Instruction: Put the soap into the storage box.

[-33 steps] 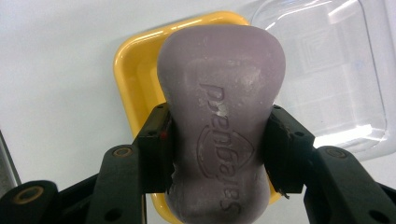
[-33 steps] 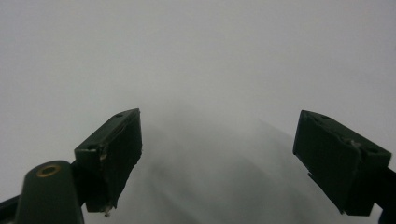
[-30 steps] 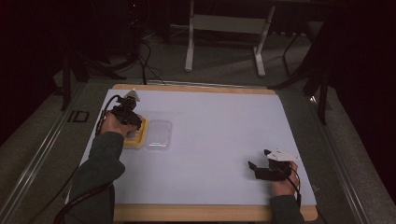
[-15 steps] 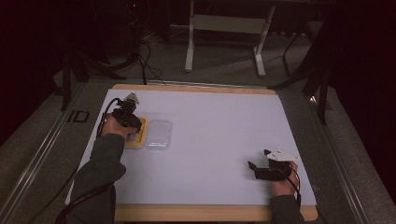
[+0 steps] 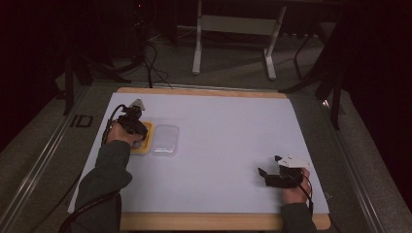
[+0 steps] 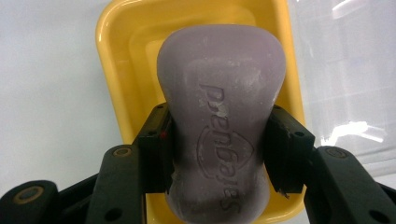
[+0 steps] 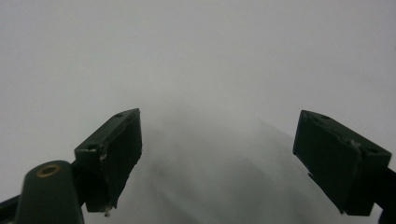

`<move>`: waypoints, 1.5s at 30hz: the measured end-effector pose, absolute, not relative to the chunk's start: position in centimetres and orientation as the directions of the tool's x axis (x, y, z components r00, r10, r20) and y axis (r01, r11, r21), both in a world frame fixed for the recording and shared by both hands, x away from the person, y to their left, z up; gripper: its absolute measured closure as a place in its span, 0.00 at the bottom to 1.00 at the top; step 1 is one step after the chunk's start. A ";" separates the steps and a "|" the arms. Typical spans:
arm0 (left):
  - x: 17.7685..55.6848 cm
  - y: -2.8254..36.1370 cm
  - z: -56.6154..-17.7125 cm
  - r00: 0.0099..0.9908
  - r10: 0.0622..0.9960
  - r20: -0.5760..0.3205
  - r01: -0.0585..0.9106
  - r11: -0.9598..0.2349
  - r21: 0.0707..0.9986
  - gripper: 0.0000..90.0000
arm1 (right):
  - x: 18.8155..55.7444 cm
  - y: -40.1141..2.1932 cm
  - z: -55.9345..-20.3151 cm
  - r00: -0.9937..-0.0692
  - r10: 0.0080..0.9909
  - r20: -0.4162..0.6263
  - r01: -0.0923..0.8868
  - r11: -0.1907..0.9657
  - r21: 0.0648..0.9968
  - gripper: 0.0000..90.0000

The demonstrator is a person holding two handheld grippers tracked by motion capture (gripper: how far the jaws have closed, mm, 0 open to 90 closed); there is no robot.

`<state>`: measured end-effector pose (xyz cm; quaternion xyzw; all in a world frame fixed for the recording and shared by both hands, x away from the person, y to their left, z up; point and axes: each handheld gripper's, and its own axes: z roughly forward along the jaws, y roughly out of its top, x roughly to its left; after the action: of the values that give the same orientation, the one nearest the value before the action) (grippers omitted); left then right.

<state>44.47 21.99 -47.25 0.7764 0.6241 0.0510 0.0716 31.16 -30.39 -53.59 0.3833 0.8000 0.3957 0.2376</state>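
Soap bar (image 6: 220, 121), pale purple w/ a raised logo on its face, is what we find clamped in the left hand-held gripper (image 6: 219, 149). In the high view we see that left hand-held gripper (image 5: 132, 125) at the worktop's (image 5: 228, 145) left side, over a yellow tray (image 5: 145, 141), w/ a clear plastic lid (image 5: 164, 139) lying just beside the tray on its right, touching or nearly so; we can't tell which. The person's left sleeve (image 5: 102, 179) comes up from the bottom edge to it. Well apart, near the front right corner, we see the right hand-held gripper (image 5: 265, 175) resting low on the white worktop, a grey three-cornered plate on top, nothing near its tips. In the left gripper view we look along the two black jaws: both pads press the bar's sides at its narrower waist, the bar lies lengthwise away from the camera, and under it sits the yellow tray (image 6: 112, 56); whether the bar touches the tray floor we can't tell. The clear lid (image 6: 341, 70) shows at the right edge, beside the tray rim. In the right gripper view we see the right hand-held gripper (image 7: 217, 158) w/ jaws standing wide apart, bare white worktop (image 7: 196, 56) between and beyond them.
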 end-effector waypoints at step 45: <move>44.7 22.7 -48.4 0.172 0.983 -0.058 0.970 -0.158 0.186 0.46 | 31.2 -30.4 -53.6 -0.595 0.800 -0.079 0.427 0.397 0.813 0.17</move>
<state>44.66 22.66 -48.37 0.7600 0.6425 0.0380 0.0903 31.17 -30.36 -53.60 0.3827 0.8014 0.3938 0.2372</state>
